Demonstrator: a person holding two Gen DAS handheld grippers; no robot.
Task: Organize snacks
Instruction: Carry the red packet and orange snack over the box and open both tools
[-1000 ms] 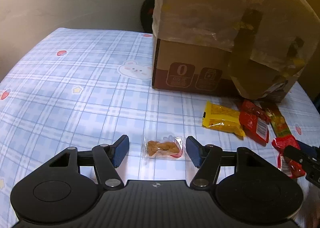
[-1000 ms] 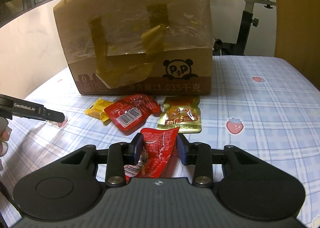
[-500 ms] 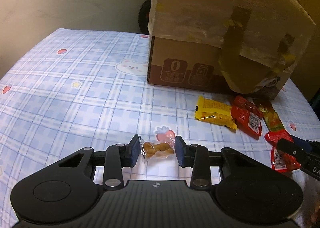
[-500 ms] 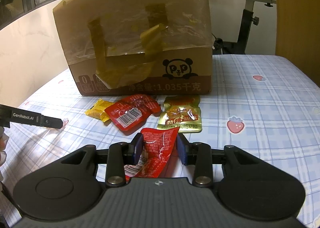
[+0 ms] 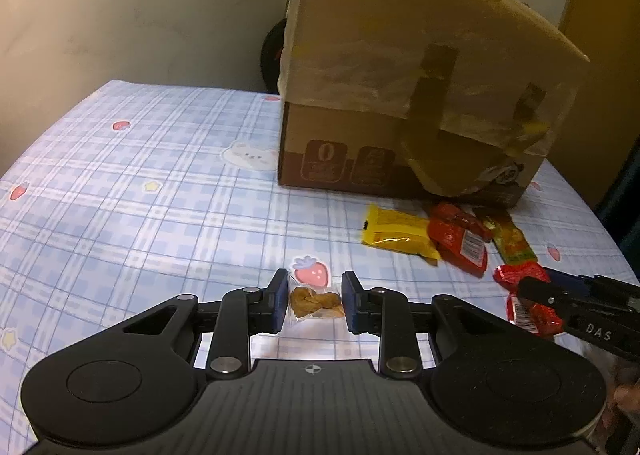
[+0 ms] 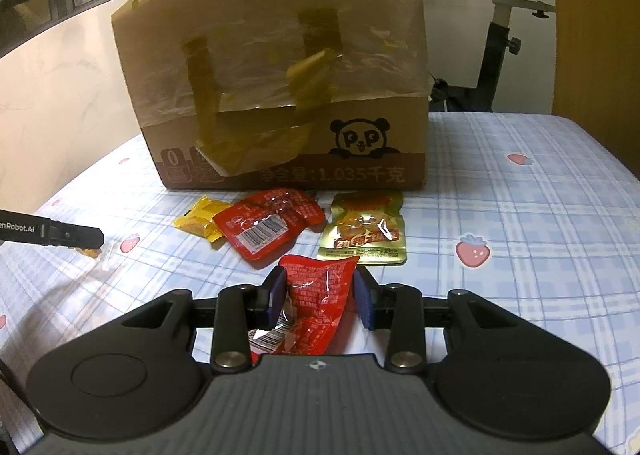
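Red snack packets (image 6: pixel 267 226): two. Yellow packet (image 6: pixel 199 218): one. Gold pouch (image 6: pixel 365 232): one. Clear packet (image 5: pixel 316 302): one. Cardboard box (image 6: pixel 280 79): one.

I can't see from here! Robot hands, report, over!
Left gripper shut on clear snack packet. Right gripper shut on red packet. Nothing in the way.

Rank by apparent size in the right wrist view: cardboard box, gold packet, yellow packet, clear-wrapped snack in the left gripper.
1. cardboard box
2. gold packet
3. yellow packet, partly hidden under a red packet
4. clear-wrapped snack, mostly hidden by the left gripper
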